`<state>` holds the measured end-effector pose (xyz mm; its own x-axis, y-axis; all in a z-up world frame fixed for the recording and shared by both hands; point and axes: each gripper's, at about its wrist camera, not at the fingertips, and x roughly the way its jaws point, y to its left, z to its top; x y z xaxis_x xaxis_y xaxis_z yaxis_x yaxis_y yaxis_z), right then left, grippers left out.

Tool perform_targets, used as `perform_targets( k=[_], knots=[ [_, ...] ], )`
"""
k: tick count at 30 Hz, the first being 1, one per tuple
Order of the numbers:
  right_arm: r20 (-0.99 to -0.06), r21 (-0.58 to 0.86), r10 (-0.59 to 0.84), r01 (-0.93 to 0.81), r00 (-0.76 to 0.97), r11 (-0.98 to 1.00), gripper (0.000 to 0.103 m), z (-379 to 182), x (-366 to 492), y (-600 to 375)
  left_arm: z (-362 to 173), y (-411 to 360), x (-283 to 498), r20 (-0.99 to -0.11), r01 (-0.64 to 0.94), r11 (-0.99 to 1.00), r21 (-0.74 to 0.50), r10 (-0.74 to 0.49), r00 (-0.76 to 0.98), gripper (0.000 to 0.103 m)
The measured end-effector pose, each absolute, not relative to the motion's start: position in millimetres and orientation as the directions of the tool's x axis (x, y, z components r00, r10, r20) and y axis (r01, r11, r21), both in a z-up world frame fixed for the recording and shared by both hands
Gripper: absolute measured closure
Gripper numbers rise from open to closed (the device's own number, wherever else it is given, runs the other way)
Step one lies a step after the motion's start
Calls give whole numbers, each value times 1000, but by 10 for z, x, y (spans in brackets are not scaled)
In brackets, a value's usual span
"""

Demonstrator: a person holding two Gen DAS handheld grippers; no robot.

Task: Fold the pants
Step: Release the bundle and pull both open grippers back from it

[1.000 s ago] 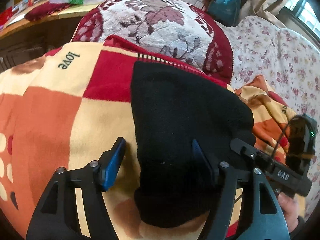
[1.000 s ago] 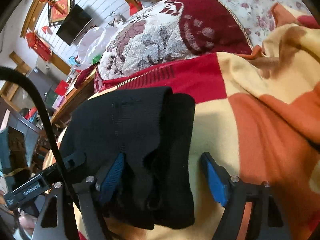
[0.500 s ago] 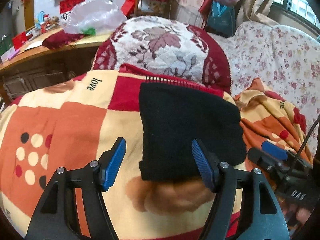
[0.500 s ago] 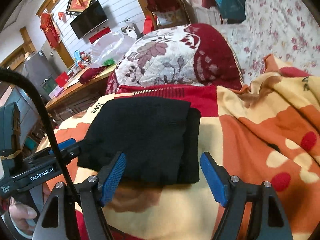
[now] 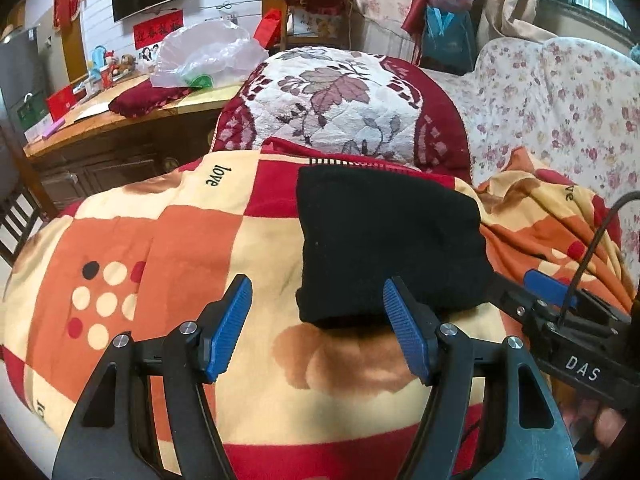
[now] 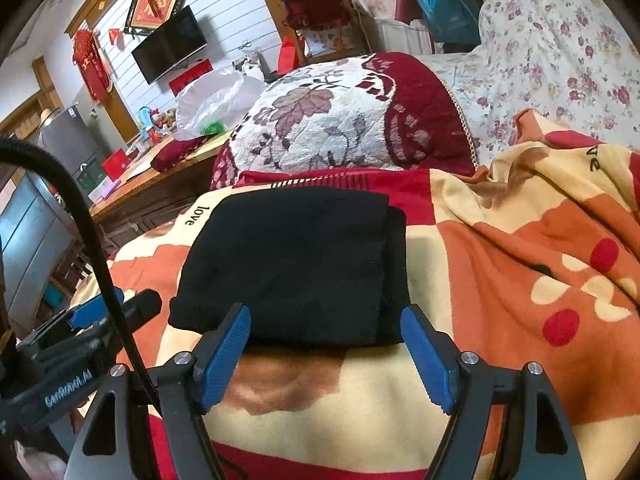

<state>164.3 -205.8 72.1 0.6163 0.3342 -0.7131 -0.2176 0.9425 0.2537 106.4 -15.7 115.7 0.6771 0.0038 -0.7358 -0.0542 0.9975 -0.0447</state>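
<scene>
Grippers backed off and lifted compared with a second earlier: then, pressed low over the black cloth, filling both views; now, hung above the near edge, jaws as wide as before. Left gripper (image 5: 316, 320) gaped open, nothing between the blue pads, right pad just overlapping the bundle's near edge in view. Right gripper (image 6: 326, 350) likewise spread wide and empty, seen also at the right edge of the left view. Pants (image 5: 384, 240) lay as a compact black rectangle, folded into stacked layers, one layer's edge peeking out along the right side in the right view (image 6: 296, 264); knit texture, near edge thick and rounded. Rested flat on the checked blanket (image 5: 160, 248) of orange, cream and red, toward its far right part, untouched by either tool. Beyond, a red and white floral cushion (image 5: 340, 100) just behind the blanket's far hem. Further left, a wooden table (image 5: 120, 120) carrying a clear plastic bag (image 5: 204, 56) with something green inside; contents otherwise unclear. Far right, a teal bag (image 5: 444, 36), contents hidden.
</scene>
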Motion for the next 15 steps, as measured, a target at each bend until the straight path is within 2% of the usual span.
perform_targets(
  k=[15],
  knots=[
    [-710, 248, 336, -226, 619, 942, 27, 762, 1544, -1951, 1208, -134, 964, -731, -80, 995, -53, 16, 682, 34]
  ],
)
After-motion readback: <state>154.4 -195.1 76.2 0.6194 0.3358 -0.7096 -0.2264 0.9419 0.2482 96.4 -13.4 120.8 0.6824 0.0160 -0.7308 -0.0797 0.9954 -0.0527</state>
